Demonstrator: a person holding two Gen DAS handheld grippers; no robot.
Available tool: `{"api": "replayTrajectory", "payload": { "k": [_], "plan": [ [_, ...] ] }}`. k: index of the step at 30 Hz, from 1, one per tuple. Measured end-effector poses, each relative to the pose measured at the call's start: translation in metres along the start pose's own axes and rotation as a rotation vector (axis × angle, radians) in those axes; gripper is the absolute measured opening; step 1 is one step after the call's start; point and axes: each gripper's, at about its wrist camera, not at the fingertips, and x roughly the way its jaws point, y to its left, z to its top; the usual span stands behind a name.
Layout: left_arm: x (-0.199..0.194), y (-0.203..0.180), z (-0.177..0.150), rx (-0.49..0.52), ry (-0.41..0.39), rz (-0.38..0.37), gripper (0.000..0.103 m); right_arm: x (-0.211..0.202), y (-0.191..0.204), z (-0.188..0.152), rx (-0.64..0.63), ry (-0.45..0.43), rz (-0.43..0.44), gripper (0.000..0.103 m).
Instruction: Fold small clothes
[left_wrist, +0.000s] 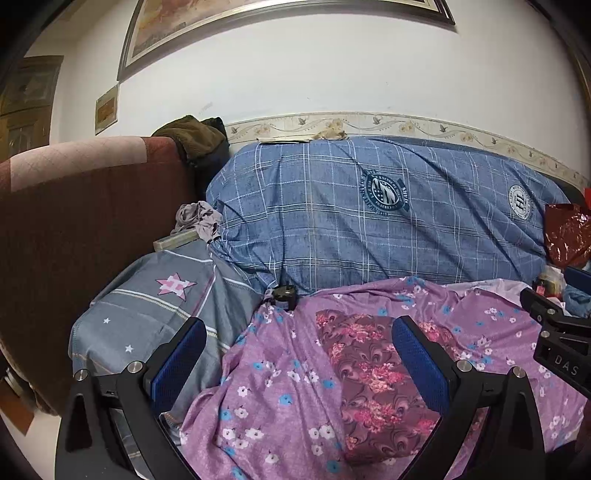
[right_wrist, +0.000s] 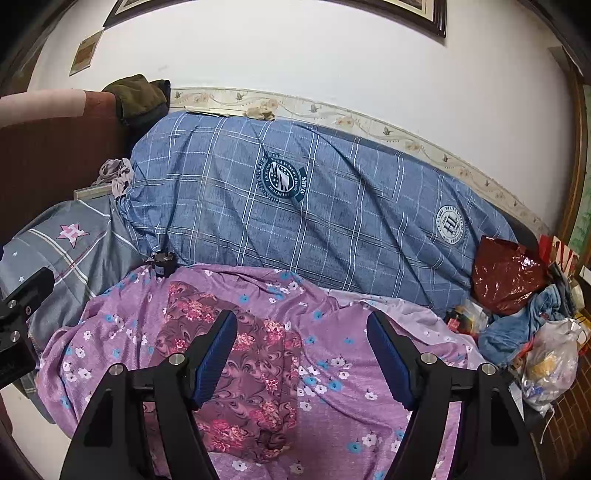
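Both wrist views look over a bed. A maroon flowered garment (left_wrist: 373, 384) lies flat on the purple flowered sheet (left_wrist: 273, 398), in a compact, roughly rectangular shape. Its long axis runs from the near edge of the bed away toward the blue checked quilt (left_wrist: 369, 221).

Left gripper (left_wrist: 299, 363): fingers spread wide, nothing between them. The garment sits under the gap, shifted toward the right finger.

Right gripper (right_wrist: 302, 358): also spread and empty. The garment (right_wrist: 236, 373) lies below and to its left, with the left finger over the cloth and the right finger over bare sheet.

Judgement: the left gripper is nearer the garment's left long edge, the right gripper nearer its right long edge. Neither touches the cloth as far as these views show.

The tidy outline fits either a garment spread for folding or one already folded and set down; I cannot tell which.
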Motion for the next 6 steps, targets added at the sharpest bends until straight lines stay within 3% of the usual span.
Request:
{"api": "replayTrajectory", "payload": {
  "k": [6],
  "plan": [
    [-0.0035, -0.0086, 0.0025, 0.014, -0.009, -0.015, 0.102, 0.0044, -0.0023, -0.0027, 0.012, 0.006, 0.009, 0.075]
  ]
}}
